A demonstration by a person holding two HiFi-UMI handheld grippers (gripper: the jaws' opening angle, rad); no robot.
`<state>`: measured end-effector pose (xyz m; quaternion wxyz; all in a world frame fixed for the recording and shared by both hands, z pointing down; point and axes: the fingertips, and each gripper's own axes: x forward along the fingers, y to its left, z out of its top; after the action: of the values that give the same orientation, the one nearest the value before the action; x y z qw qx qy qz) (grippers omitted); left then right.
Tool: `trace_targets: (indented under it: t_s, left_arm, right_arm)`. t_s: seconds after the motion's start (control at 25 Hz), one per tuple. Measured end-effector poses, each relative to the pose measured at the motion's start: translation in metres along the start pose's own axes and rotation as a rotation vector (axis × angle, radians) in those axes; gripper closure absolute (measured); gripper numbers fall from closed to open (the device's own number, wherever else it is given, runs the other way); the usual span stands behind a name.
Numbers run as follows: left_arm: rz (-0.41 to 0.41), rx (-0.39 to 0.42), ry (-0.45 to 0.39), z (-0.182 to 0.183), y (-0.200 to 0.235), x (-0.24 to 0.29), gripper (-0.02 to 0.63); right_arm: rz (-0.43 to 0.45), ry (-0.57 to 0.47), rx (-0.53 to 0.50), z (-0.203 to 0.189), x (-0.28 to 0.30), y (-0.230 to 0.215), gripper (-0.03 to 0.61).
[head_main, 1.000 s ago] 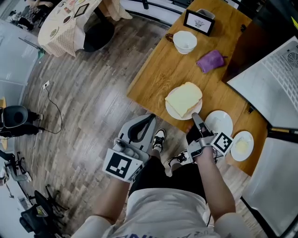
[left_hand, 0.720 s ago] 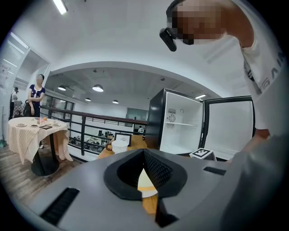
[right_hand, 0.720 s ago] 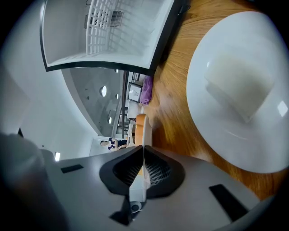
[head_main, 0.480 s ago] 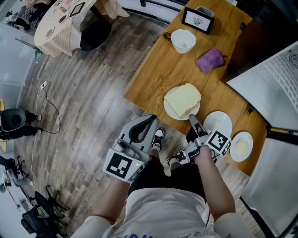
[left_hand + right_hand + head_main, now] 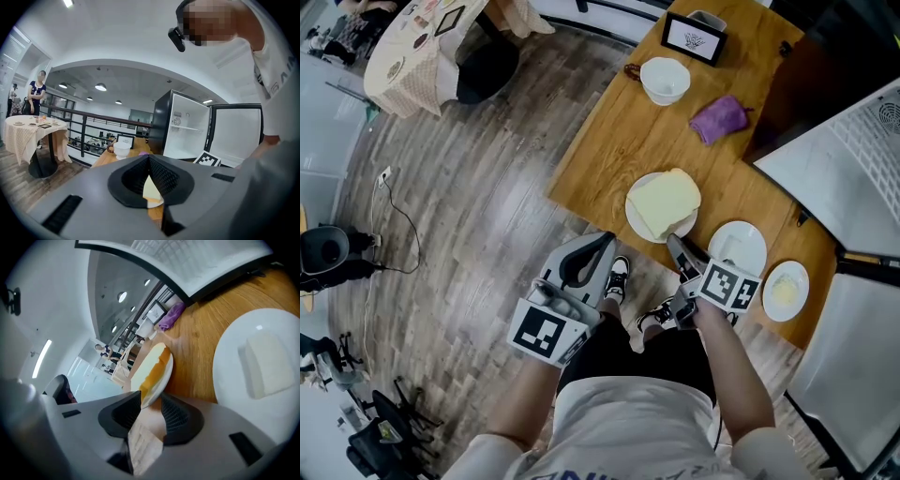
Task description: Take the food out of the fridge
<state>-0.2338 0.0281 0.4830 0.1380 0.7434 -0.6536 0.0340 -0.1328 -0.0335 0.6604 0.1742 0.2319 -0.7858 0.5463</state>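
Note:
A white plate with a thick pale-yellow slab of food [image 5: 661, 202] stands on the wooden table [image 5: 609, 150] near its front edge. My right gripper [image 5: 678, 244] is at that plate's near rim. In the right gripper view the plate [image 5: 152, 366] has its rim between the pads of the right gripper [image 5: 151, 401]; the jaws have just been opening and stand apart, not pressing. A second white plate with a pale block [image 5: 265, 364] lies to the right. My left gripper [image 5: 602, 240] hangs over the floor, off the table, shut and empty.
A small plate with a yellow piece [image 5: 785, 289] sits at the table's right corner. Farther back are a white bowl [image 5: 666, 80], a purple cloth [image 5: 719, 119] and a framed sign [image 5: 694, 39]. The open fridge [image 5: 187, 126] and its door [image 5: 844, 159] stand to the right.
The right gripper has rolled so its marker cube faces up, and its jaws have parted at the plate's rim. The plate stays on the table. The left gripper has not moved.

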Motion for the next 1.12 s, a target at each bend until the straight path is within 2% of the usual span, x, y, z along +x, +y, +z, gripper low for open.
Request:
trace_targets:
  t_s: [0.4,0.76,0.88,1.04,1.12]
  left_arm:
    - [-0.009,-0.009,-0.02,0.008,0.002,0.001,0.606]
    - [-0.014,-0.006,-0.023,0.014,0.006,0.002,0.606]
    - [-0.013,-0.003,-0.022,0.017,0.008,0.004,0.606]
    - [-0.021,0.008,-0.022,0.024,0.007,0.007,0.606]
    - [-0.031,0.016,-0.027,0.03,0.005,0.01,0.606]
  right_arm:
    - [-0.08,0.159,-0.264,-0.017,0.004,-0.003,0.4]
    - [-0.145,0.267,-0.353,-0.029,0.004,-0.01,0.396]
    - [-0.139,0.249,-0.347,-0.024,0.0,-0.006,0.396]
    - [-0.095,0.137,-0.314,-0.003,-0.019,0.011,0.4]
    - [-0.081,0.065,-0.291,0.011,-0.032,0.019,0.443]
